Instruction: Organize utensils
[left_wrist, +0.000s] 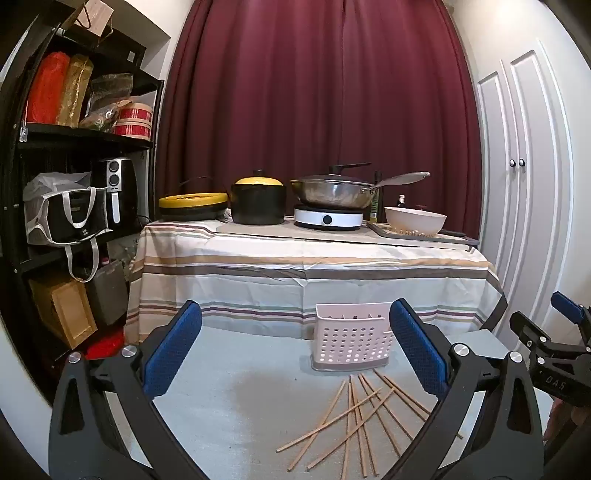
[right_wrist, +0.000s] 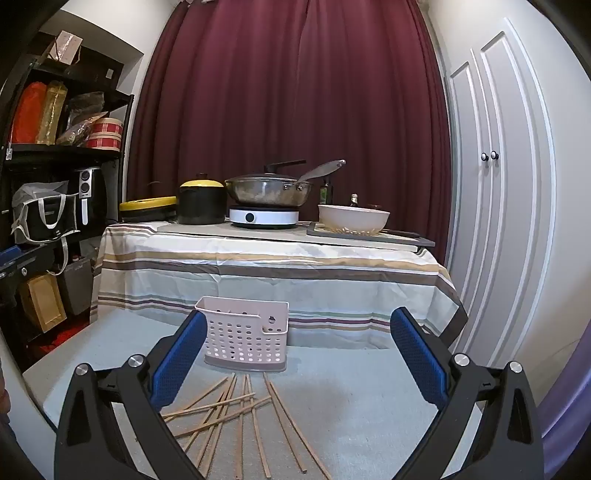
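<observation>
your left gripper (left_wrist: 295, 321): black plastic arms | blue textured pads | silver screws || your right gripper (right_wrist: 299, 325): same build

place: home kitchen corner | cues: wok (left_wrist: 327, 192) on induction hob (left_wrist: 328, 218), yellow-lidded pot (left_wrist: 258, 201), striped tablecloth (left_wrist: 295, 273), maroon curtain (left_wrist: 314, 92), pantry shelf (left_wrist: 74, 140), white cupboard doors (left_wrist: 524, 166)

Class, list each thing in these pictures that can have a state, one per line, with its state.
Left claw: open, holding nothing.
Right claw: open, holding nothing.
Chopsticks: loose, crossed, lying flat on the near table.
Pink holder: upright, no chopsticks seen inside.
Black pot: lidded.
Cupboard doors: shut.
</observation>
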